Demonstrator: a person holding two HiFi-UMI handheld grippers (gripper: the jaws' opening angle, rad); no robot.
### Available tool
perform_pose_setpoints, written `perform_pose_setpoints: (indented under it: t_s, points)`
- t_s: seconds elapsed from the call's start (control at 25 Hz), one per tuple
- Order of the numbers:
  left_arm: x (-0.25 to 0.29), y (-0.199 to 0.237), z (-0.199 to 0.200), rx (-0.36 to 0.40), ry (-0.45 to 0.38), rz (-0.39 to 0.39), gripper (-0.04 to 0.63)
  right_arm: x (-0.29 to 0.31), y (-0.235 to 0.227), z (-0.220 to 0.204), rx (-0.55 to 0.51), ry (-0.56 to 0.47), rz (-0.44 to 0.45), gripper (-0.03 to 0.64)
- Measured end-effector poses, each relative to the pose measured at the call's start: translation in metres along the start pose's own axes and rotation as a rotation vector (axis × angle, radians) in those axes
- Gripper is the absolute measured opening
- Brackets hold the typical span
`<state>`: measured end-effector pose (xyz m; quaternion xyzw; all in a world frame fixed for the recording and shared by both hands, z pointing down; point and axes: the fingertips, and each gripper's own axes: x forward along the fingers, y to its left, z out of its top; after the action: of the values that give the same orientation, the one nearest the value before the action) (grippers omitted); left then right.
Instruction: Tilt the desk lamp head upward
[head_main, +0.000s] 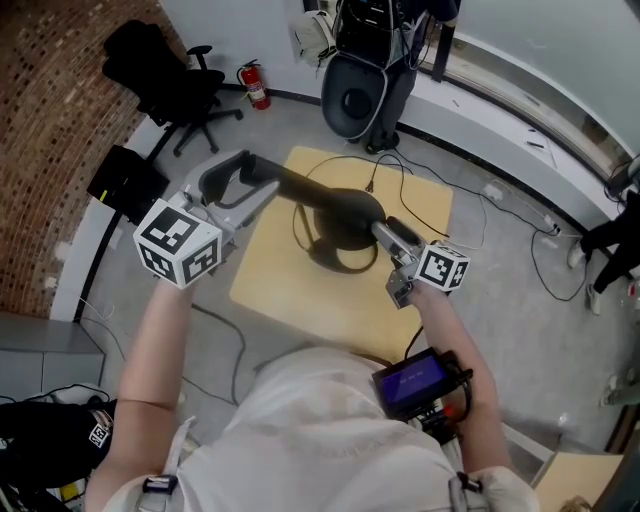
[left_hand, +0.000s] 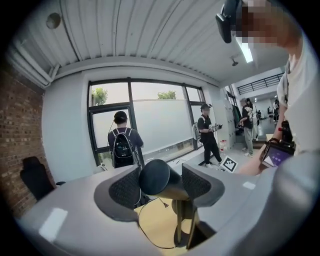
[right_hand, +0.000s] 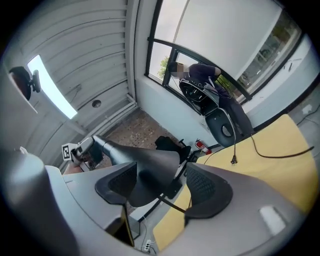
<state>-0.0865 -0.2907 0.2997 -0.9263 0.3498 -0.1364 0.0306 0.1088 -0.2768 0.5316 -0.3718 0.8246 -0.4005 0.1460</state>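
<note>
Lamp head (head_main: 320, 195): a dark cone lying nearly level above the tan table (head_main: 300, 290). It stretches between the two grippers.
Left gripper (left_hand: 159, 184): its jaws are clamped on the head's narrow round end, with both ribbed pads against it.
Right gripper (right_hand: 159, 182): its jaws are spread wide. The head's flared mouth sits between them, with a gap at one pad.
Stand and base: a thin stem drops from the head to a dark ring base (head_main: 340, 255) near the table's middle.
Cord: a black loop lies on the tabletop, and its plug (right_hand: 233, 159) lies loose towards the far edge.
In the way: only the cord lies on the tabletop near the lamp.
Edges: the table is small and the base sits well inside every edge. Grey floor is open on all sides.
Further off: an office chair (head_main: 180, 85) and a fire extinguisher (head_main: 257, 86) stand by the brick wall (head_main: 50, 150). A dark rounded machine (head_main: 352, 95) stands beyond the far edge, and loose cables lie on the floor to the right.
</note>
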Motion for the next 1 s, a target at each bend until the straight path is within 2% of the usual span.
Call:
perform_pose_setpoints:
  t_s: [0.12,0.28,0.56,1.0]
  points:
    - [0.001,-0.001,-0.001,0.034,0.022,0.030,0.270,0.005,0.012,0.002,0.025,-0.003,0.049,0.325]
    - [0.001,-0.003,-0.003,0.067,0.036,0.064,0.270,0.009,0.012,0.001,0.031,0.001,0.050,0.334]
    - [0.005,-0.004,-0.004,0.056,0.017,0.065,0.276,0.009,0.020,0.002,0.076,-0.016,0.069,0.324]
    - [0.001,0.001,-0.007,0.034,-0.007,0.059,0.279,0.007,0.022,0.003,0.070,-0.013,0.023,0.319]
